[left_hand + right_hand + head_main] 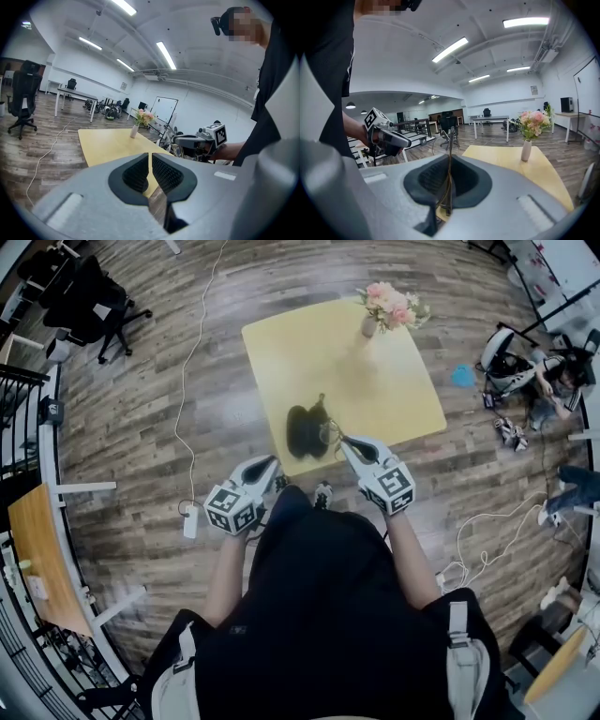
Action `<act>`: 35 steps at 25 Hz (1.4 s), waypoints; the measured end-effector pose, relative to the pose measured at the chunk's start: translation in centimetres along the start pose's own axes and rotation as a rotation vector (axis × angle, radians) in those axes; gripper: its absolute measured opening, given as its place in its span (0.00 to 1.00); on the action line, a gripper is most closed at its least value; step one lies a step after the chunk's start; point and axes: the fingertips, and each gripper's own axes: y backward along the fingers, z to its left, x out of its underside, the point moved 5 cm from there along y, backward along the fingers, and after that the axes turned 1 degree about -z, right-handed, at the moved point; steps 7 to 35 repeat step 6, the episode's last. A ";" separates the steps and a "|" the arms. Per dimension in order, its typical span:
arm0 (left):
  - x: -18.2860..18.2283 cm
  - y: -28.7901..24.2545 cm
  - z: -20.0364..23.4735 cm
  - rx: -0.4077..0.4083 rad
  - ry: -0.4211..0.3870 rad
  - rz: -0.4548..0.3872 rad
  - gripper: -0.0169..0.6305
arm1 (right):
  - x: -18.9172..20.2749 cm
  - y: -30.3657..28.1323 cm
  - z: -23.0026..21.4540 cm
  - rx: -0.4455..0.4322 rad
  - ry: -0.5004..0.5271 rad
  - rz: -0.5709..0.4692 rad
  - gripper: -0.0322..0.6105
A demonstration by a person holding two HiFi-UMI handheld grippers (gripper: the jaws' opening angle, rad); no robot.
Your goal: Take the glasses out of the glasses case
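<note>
An open black glasses case (304, 430) lies near the front edge of the yellow table (394, 390). Just right of it, my right gripper (344, 443) is shut on the thin wire-framed glasses (330, 433), holding them clear of the case. In the right gripper view the glasses' thin frame (448, 154) runs upright between the closed pads. My left gripper (274, 468) hangs off the table's front edge, below the case, shut with nothing in it. In the left gripper view its pads (138, 173) nearly meet, and the right gripper (174, 139) shows beyond them.
A small vase of pink flowers (387, 307) stands at the table's far edge. A white cable (192, 381) trails over the wooden floor to the left. Black office chairs (89, 306) stand far left; gear and cables (520, 381) lie on the floor at right.
</note>
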 end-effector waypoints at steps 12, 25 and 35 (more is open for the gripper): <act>0.6 0.1 -0.4 0.020 0.027 0.001 0.08 | 0.4 0.5 0.6 0.002 -0.009 0.019 0.08; 0.6 0.1 -0.4 0.020 0.027 0.001 0.08 | 0.4 0.5 0.6 0.002 -0.009 0.019 0.08; 0.6 0.1 -0.4 0.020 0.027 0.001 0.08 | 0.4 0.5 0.6 0.002 -0.009 0.019 0.08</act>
